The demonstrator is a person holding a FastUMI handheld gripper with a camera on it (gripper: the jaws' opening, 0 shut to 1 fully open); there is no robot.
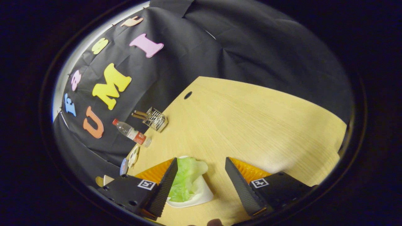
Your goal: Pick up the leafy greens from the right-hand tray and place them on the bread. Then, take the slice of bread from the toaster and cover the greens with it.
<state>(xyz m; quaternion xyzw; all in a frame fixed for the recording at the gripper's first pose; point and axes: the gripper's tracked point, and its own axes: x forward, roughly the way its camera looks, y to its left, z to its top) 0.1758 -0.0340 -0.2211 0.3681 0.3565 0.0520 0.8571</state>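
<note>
While the gripper [201,164] stands with its fingers spread wide and holding nothing, the leafy greens [185,179] lie on a white tray [201,196] on the worktop [251,119], against the left finger.

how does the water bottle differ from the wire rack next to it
The water bottle is a clear, closed plastic body with a red cap and a red label; the wire rack is an open metal grid you can see through. The bottle is tall and slim, the rack squat and boxy. Both stand at the table's far edge by the black cloth, well beyond the open hand-held gripper.
</note>
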